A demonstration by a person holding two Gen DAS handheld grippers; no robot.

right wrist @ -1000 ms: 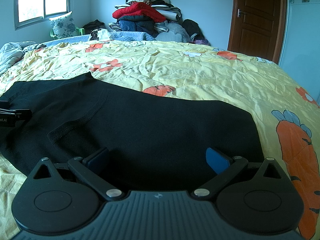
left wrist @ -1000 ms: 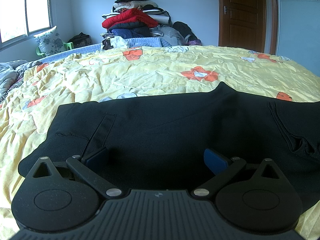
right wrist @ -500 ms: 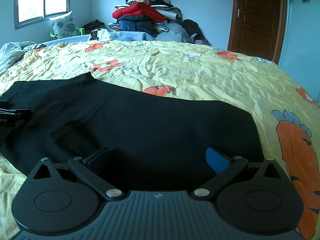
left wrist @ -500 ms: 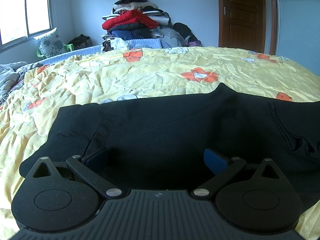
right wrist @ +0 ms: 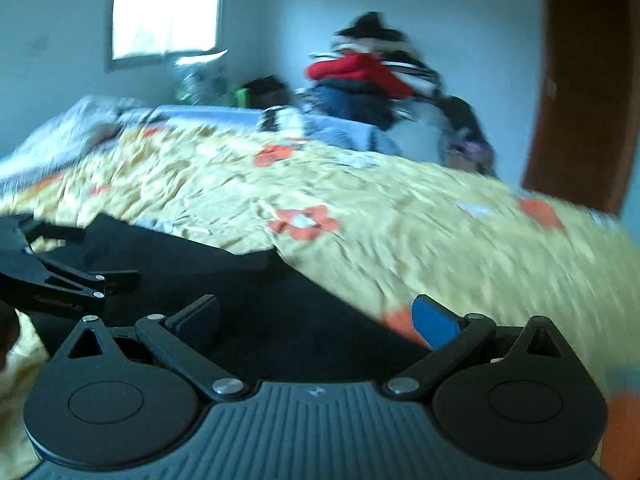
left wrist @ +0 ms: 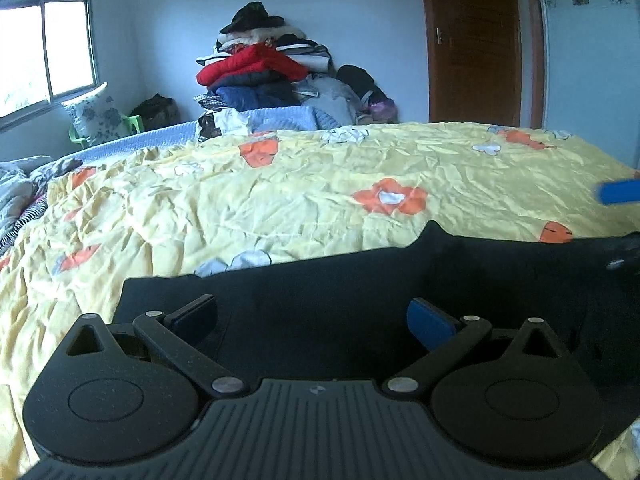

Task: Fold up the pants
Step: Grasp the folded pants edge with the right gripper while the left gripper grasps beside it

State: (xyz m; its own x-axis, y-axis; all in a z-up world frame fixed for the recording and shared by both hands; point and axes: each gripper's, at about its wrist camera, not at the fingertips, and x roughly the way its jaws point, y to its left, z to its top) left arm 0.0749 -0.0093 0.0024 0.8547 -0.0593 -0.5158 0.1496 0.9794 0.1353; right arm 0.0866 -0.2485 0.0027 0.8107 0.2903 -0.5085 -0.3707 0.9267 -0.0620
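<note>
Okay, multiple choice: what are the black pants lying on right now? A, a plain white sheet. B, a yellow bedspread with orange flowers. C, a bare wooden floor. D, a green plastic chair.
B: the black pants are spread flat on the yellow bedspread, whose orange flower prints show around them in both wrist views.

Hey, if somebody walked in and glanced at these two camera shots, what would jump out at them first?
Probably the black pants spread flat across the near part of the bed, dark against the crumpled yellow bedspread with its orange flowers. Next, the heap of clothes with a red jacket on it, piled against the far wall beyond the bed. Both the left gripper and the right gripper are open over the pants, and the right view is motion-blurred.
</note>
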